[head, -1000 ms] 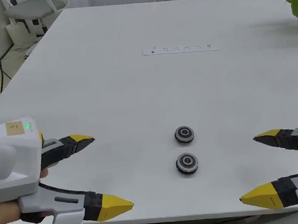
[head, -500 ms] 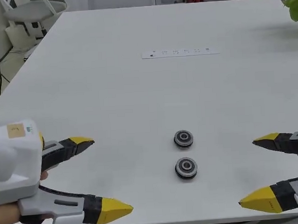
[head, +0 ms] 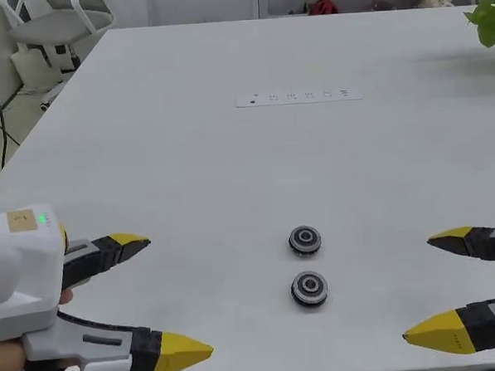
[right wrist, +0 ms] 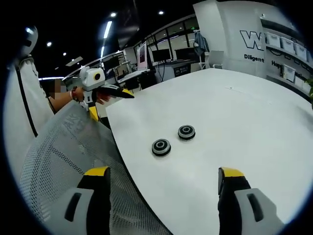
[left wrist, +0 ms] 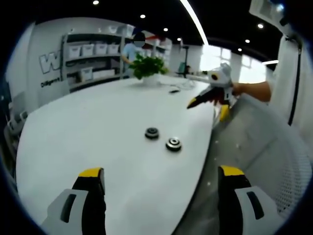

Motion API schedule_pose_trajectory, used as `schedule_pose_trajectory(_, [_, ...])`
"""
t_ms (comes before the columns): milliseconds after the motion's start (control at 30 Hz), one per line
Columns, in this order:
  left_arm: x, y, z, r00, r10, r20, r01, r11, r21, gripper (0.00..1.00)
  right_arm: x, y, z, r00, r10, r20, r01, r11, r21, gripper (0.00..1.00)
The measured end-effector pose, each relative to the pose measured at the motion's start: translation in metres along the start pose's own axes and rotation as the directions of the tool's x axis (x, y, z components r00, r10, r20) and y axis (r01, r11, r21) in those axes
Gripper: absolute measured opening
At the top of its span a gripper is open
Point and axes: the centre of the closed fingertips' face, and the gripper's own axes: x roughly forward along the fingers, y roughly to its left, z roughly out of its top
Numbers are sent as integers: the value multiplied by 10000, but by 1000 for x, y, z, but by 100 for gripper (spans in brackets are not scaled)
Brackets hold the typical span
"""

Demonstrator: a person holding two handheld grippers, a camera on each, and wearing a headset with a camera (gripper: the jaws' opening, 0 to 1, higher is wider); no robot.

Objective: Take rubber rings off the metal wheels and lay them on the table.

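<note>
White table (head: 230, 161), wall shelving (left wrist: 93, 56) — ceiling lights (left wrist: 193, 20)

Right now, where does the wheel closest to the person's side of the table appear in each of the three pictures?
Head view: the near wheel is low centre, just below the far wheel.
Left gripper view: the near wheel is the right-hand one, closer to the table edge.
Right gripper view: the near wheel is the left-hand one, closer to that edge.
Shared landmark: the far wheel, its only neighbour.
</note>
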Motion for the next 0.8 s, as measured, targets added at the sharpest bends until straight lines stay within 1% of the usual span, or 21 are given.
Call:
schedule_pose_trajectory(33, [2, -3, -1, 10000, -68, -22, 68, 10000, -35, 98, 2, 1, -2, 10000, -17, -37, 17, 10000, -26, 87])
schedule_pose_trajectory(100, [2, -11, -4, 9993, -344, -144, 346, 9993, 135, 98, 5, 5, -2, 10000, 26, -48, -26, 9999, -112, 87])
schedule_pose_trajectory(167, [3, -13, -6, 9991, -351, -232, 356, 9992, 204, 98, 7, 9, -2, 9998, 178, -27, -178, 9998, -92, 87])
schedule_pose_trajectory(233, [3, -11, -9, 9990, -315, -301, 320, 9994, 156, 98, 11, 13, -3, 9995, 293, -98, -294, 9995, -84, 87])
schedule_pose_trajectory(300, [3, -10, -10, 9991, -289, -308, 294, 9995, 146, 99, 13, 13, -3, 9994, 305, -164, -308, 9994, -183, 87])
schedule_pose_trajectory(400, [1, -9, -10, 9991, -297, -291, 301, 9994, 142, 98, 14, 14, -1, 9994, 328, -98, -329, 9993, -182, 87])
schedule_pose_trajectory(633, [-3, -4, -9, 9997, -209, -127, 210, 9998, 54, 98, 15, 10, 3, 9996, 267, 34, -266, 9996, -123, 87])
schedule_pose_trajectory(800, [-3, -2, -9, 9997, -189, -120, 189, 9998, -23, 99, 15, 9, 2, 9997, 248, -49, -249, 9995, -195, 87])
